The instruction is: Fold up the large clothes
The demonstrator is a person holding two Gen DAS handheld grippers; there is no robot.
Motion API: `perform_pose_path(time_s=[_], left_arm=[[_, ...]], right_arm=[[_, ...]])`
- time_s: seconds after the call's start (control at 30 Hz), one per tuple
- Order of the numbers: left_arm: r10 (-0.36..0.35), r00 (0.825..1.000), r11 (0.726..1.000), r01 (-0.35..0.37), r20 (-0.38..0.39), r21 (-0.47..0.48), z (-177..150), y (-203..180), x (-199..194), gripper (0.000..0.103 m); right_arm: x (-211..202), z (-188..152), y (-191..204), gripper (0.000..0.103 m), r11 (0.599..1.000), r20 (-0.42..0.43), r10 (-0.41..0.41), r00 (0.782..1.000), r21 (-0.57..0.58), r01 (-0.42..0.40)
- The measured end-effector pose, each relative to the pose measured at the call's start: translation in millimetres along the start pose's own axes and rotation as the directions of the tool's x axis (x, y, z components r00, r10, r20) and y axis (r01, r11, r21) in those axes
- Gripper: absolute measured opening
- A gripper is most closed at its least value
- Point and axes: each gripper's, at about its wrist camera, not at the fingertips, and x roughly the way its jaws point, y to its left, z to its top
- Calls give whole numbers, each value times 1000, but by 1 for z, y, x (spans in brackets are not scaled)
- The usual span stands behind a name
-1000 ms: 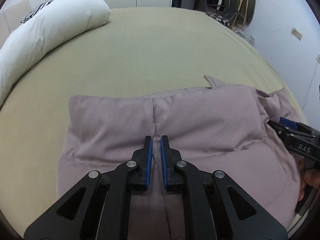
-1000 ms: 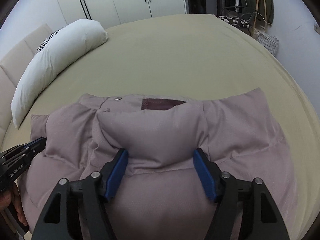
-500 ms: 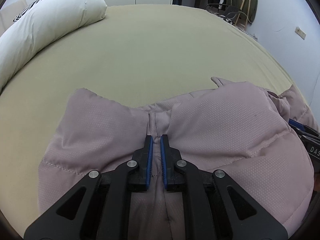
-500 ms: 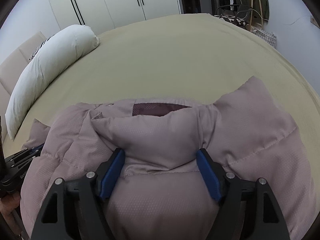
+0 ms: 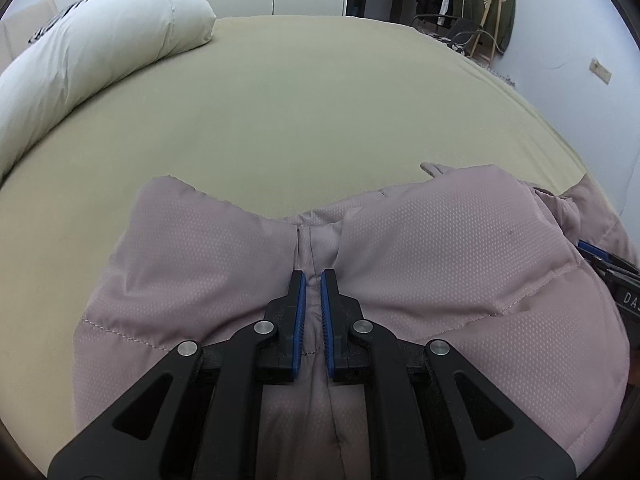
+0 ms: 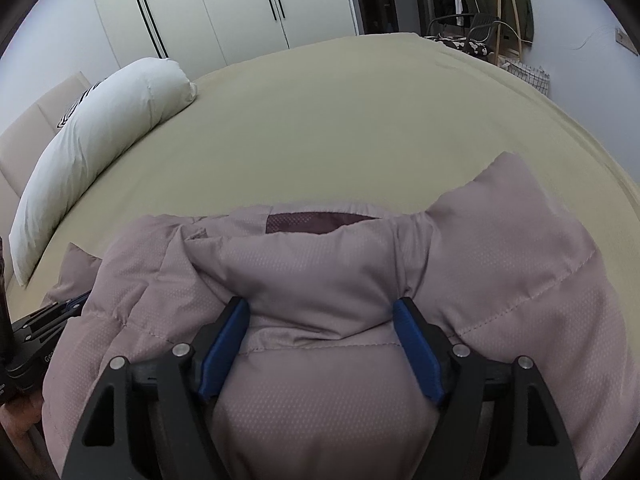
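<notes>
- Padded jacket (image 5: 420, 280): mauve quilted garment lying on the near part of the bed (image 5: 320, 112), bunched and puffed between the 2 grippers. Against the view of 1 second ago, where it lay flatter and spread wider, its near edge is now raised and its far corners have drawn toward the cameras.
- Left gripper (image 5: 313, 300): black frame with blue pads, jaws nearly together and pinching a thin fold of the jacket along its centre seam. The gap is unchanged across the 3 left wrist views; the fabric on both sides of it now bulges higher.
- Right gripper (image 6: 322, 344): jaws wide apart, blue pads pressed against both sides of the thick collar roll (image 6: 320, 276), which fills the span. The jaws have just been opening slightly, with the roll between them throughout.
- Collar lining (image 6: 316, 222): dark maroon patch showing just beyond the roll; it sits nearer the gripper than 1 second ago.
- Right shoulder panel (image 6: 508, 208): now stands up as a peak, where earlier it lay flat on the sheet.
- Cross-views: the right gripper's tip shows at the right edge of the left wrist view (image 5: 612, 272); the left gripper shows at the lower left of the right wrist view (image 6: 44, 328).
- Pillow (image 5: 92, 52): white bolster along the far left of the bed, well apart from the jacket.
- Wardrobe doors (image 6: 224, 8): white, beyond the bed.
</notes>
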Motion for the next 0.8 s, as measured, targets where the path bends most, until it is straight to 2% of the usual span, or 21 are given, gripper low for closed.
perform_pose_path(time_s=[0.1,0.17,0.23,0.27,0.37,0.47,0.6,0.8], left_arm=[[-7,1000,1000,7,-3,-11,-1,6,-22,8],[27,999,1000,-27,18,-2,-2,8,-36,8],[48,998,999,-48,35,-8,-4,11,-45,8],[47,998,999,-46,37,-17,-4,13,-45,8],[29,999,998,-28,19,-54,-7,25,-36,8],[19,1000,997,-18,16,-80,-9,30,-26,8],[59,998,997,-58,22,-40,-8,23,-17,8],[-5,1000,996,6,14,-85,-11,31,-8,8]], right_arm=[[-22,18,-13,71,997,24,33,999,71,-35],[-30,30,-21,71,996,46,-31,998,81,28],[-16,36,-26,73,995,-18,-92,996,39,93],[-5,35,-28,74,995,-61,-96,993,20,98],[6,35,-32,80,994,-65,-109,992,17,110],[21,35,-39,85,994,-79,-101,992,45,104],[36,38,-44,90,994,-96,-90,991,59,96],[37,33,-55,90,993,-78,-44,996,109,53]])
